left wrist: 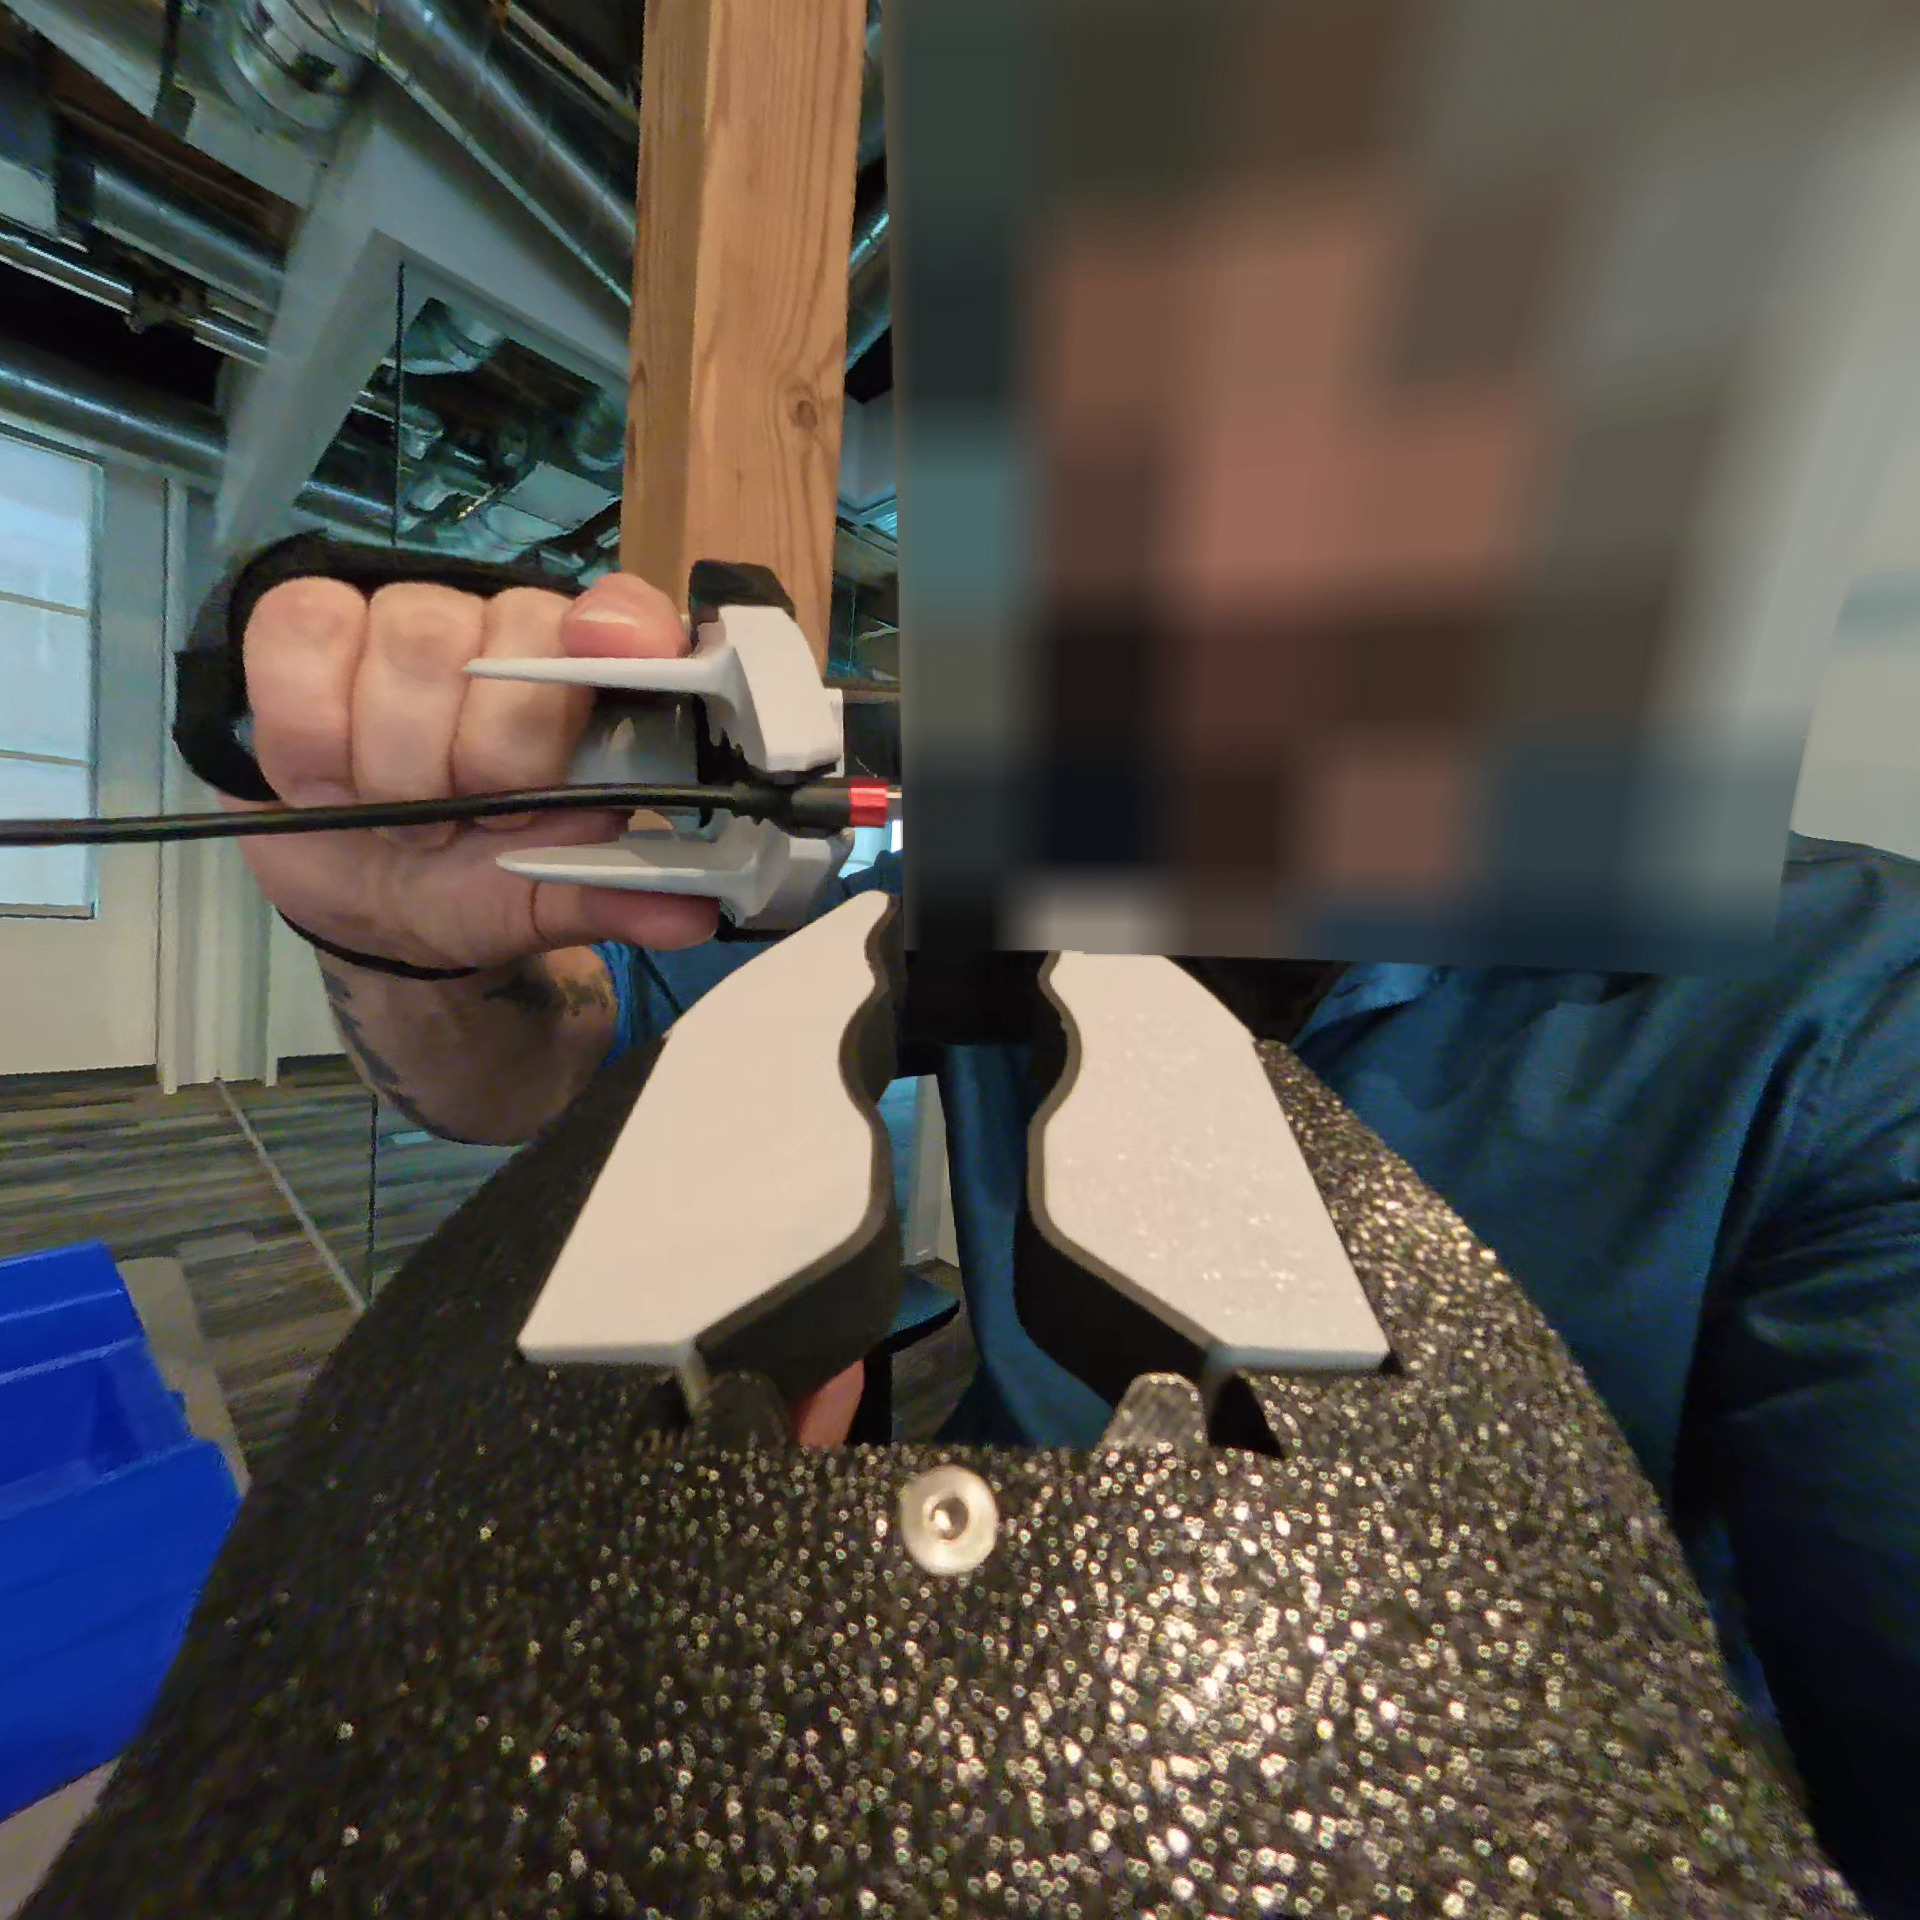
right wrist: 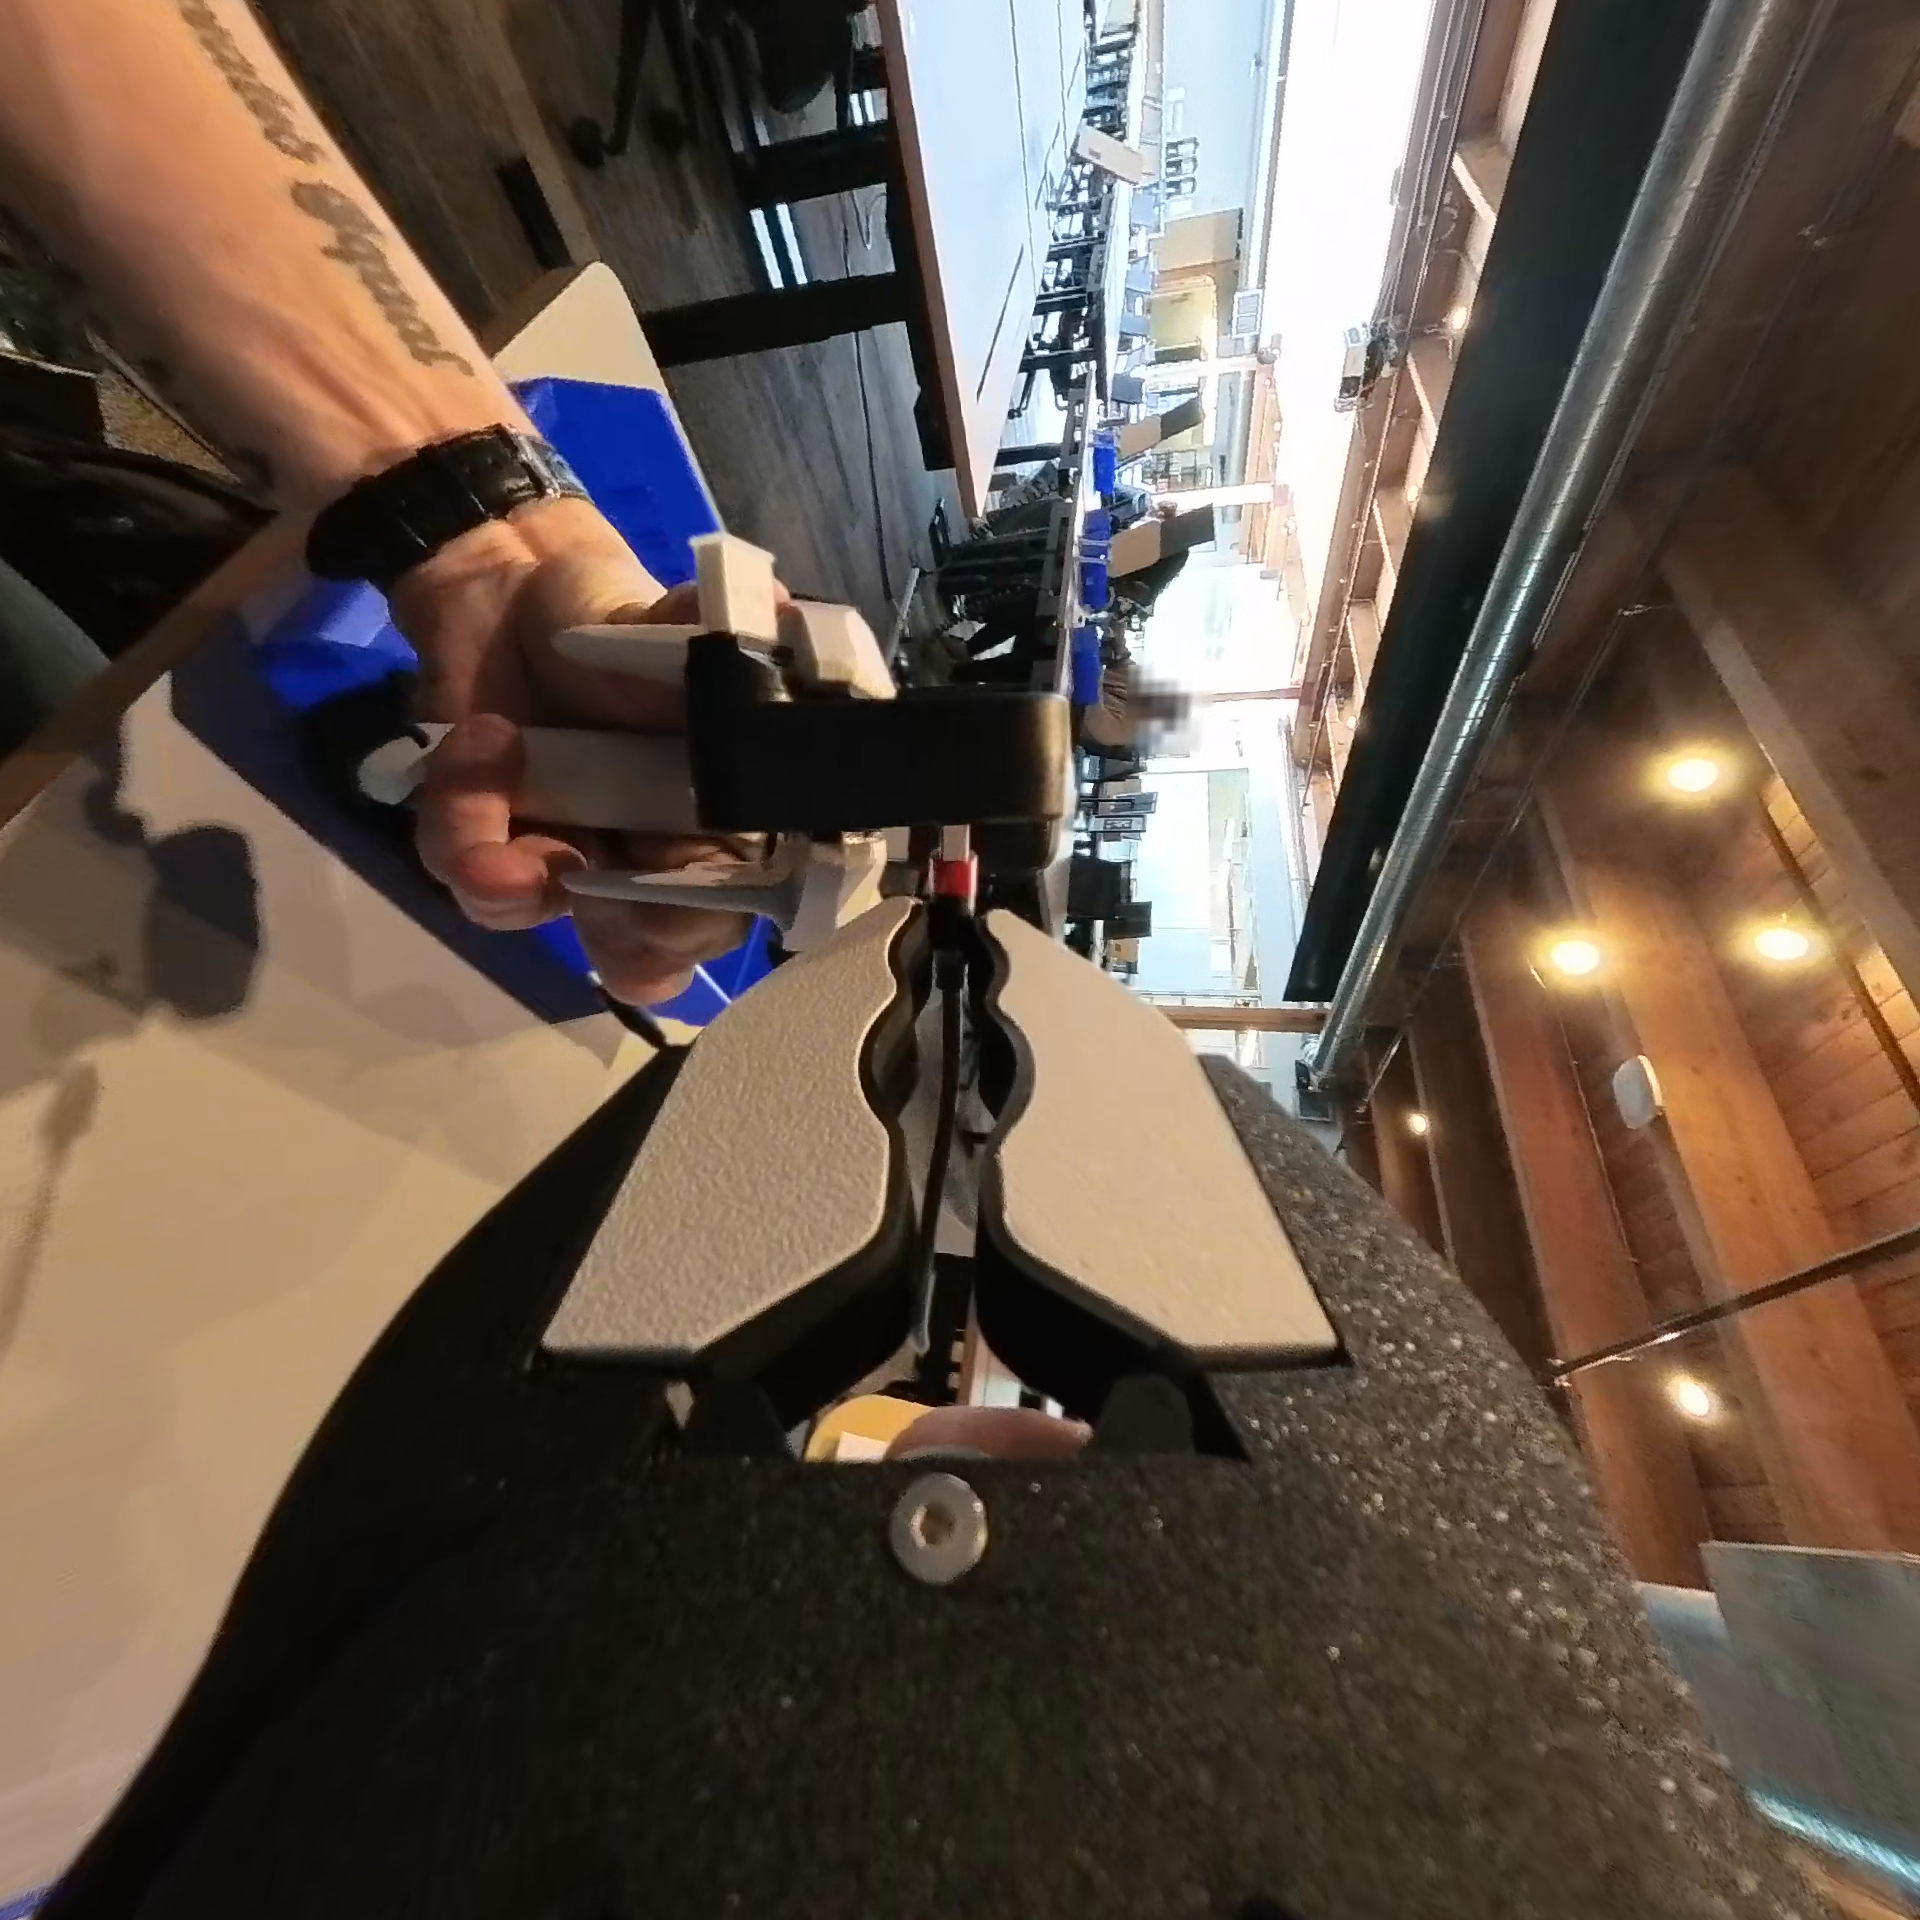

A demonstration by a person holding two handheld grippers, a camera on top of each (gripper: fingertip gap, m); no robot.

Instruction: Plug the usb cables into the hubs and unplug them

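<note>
Right gripper (right wrist: 948, 940) pinches the black cable (right wrist: 940, 1101) behind its red-collared plug (right wrist: 953, 873), at the black hub (right wrist: 883, 758) clamped by the left gripper (left wrist: 971, 997); keep the plug square.

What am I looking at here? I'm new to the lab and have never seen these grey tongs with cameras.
There is no robot. A person carries two hand-held tools, each with two fingers and a camera looking along them. One picture comes from the left gripper, the other from the right gripper. The right gripper's grey fingers are shut on a black cable, just behind its red-collared plug, which meets a black hub. The left gripper holds that hub. Both are up in the air. Below are a white table and a blue bin.
</note>
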